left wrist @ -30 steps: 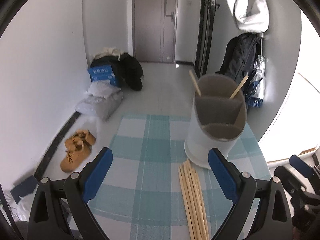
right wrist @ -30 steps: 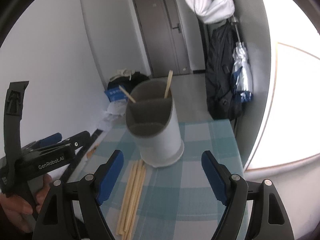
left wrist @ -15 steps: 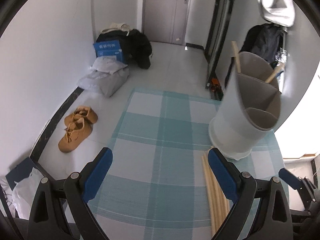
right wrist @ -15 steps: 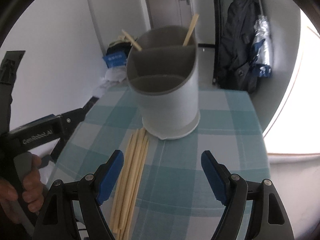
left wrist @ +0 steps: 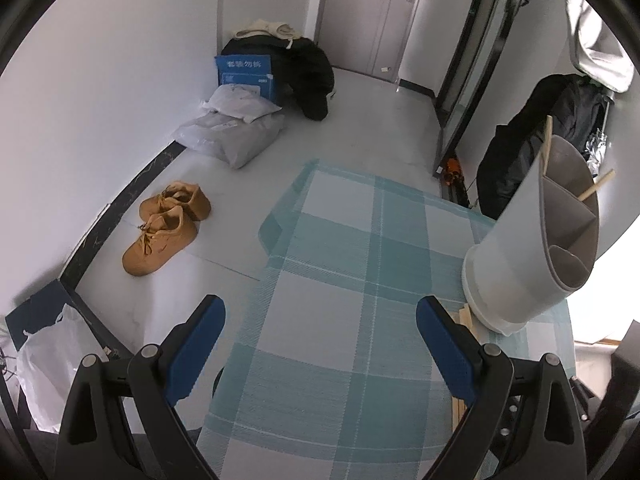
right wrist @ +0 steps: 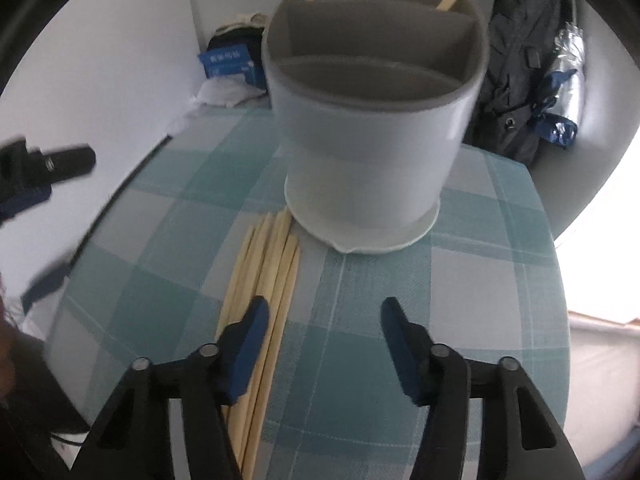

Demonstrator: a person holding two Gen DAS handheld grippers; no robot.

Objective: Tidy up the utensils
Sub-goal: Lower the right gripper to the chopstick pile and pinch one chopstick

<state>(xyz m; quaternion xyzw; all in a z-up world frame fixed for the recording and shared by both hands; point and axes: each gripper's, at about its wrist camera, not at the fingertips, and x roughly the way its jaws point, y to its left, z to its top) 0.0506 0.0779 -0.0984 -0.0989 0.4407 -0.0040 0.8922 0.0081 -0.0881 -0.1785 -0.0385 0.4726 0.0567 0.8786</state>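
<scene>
Thin, stiff, light chopsticks are best pinched near mid-length as the right gripper is being closed, nothing clamped yet; the left gripper is held released.

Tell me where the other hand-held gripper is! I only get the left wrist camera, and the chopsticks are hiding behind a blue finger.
Observer: The right hand-held gripper hangs low over the chopsticks on the checked cloth. Its jaws are closing, with nothing pinched yet.
Operator: Are any sticks between its fingers?
Observer: Yes, the right-hand sticks of the bundle lie between them. One blue finger sits over the rest.
Operator: How many sticks are there?
Observer: Roughly six, lying side by side. I cannot count them exactly.
</scene>
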